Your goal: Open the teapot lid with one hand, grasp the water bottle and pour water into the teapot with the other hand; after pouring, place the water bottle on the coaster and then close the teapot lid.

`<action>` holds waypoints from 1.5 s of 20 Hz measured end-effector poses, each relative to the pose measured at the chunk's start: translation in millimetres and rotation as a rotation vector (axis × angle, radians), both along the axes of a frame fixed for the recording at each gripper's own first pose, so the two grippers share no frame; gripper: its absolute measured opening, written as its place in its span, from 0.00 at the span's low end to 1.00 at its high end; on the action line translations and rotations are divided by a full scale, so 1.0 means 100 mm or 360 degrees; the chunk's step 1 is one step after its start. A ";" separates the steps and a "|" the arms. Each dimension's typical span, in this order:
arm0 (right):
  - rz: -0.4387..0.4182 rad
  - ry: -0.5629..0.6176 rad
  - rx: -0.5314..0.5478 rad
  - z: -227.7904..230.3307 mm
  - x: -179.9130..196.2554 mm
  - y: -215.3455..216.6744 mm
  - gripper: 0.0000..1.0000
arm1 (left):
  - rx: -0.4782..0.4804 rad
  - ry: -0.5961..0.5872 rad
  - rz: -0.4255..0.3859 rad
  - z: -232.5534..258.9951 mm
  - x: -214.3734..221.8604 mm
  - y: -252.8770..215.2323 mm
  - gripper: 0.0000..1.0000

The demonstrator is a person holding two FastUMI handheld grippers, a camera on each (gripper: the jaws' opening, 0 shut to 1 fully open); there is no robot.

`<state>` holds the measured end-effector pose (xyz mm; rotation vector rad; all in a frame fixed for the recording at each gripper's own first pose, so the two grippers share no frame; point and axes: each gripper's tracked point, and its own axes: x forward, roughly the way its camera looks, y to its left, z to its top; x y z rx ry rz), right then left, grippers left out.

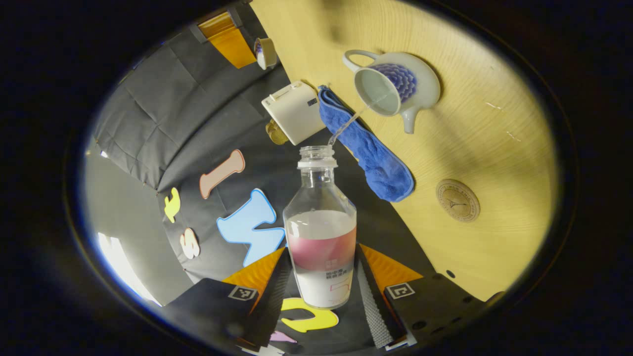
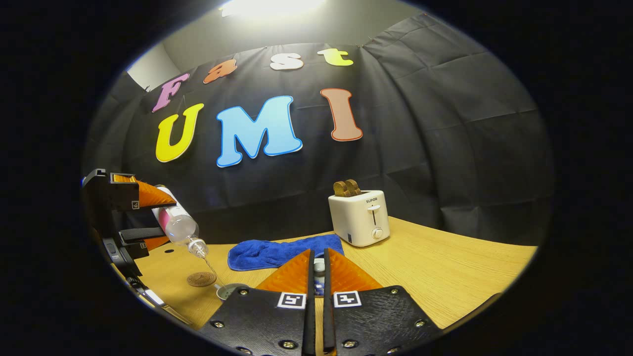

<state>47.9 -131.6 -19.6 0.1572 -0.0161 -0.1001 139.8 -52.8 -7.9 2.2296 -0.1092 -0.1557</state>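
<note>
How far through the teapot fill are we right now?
Done: the teapot stands open, its lid pinched in the right gripper. In hand: the left gripper tilts the water bottle, a thin stream running into the teapot. Left: finish pouring, stand the bottle on the coaster, which is bare, then put the lid back.

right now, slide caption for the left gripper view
Left gripper tilts the water bottle, pouring into the open teapot.

A staged recording booth: black cloth wall [image 2: 420, 148] behind a wooden bench [image 2: 445, 267], with toaster [image 2: 360, 217] and towel [image 2: 277, 252].
</note>
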 end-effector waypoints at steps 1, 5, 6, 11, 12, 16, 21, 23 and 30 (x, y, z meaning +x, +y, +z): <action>0.0001 -0.0001 0.0001 0.00 -0.01 0.00 0.06 | 0.0009 -0.0004 -0.0001 0.01 0.00 -0.01 0.87; 0.0004 -0.0006 0.0003 0.01 -0.01 0.00 0.06 | 0.0036 -0.0017 -0.0009 0.04 -0.02 -0.02 0.87; 0.0004 -0.0008 0.0004 0.01 -0.01 0.00 0.06 | 0.0044 -0.0018 -0.0011 0.05 -0.01 -0.03 0.87; 0.0006 -0.0016 0.0012 0.03 -0.01 0.00 0.06 | 0.0078 -0.0028 -0.0018 0.07 -0.01 -0.05 0.87; 0.0008 -0.0017 0.0014 0.04 -0.01 0.00 0.06 | 0.0088 -0.0031 -0.0020 0.07 -0.03 -0.06 0.87; 0.0009 -0.0020 0.0022 0.03 -0.02 0.00 0.06 | 0.0122 -0.0043 -0.0025 0.09 -0.03 -0.08 0.87; 0.0011 -0.0024 0.0028 0.04 -0.03 -0.01 0.06 | 0.0162 -0.0055 -0.0041 0.12 -0.04 -0.12 0.87; 0.0011 -0.0023 0.0028 0.04 -0.03 -0.01 0.06 | 0.0184 -0.0064 -0.0056 0.13 -0.05 -0.14 0.87; 0.0011 -0.0026 0.0031 0.05 -0.03 0.00 0.06 | 0.0258 -0.0097 -0.0095 0.17 -0.07 -0.22 0.87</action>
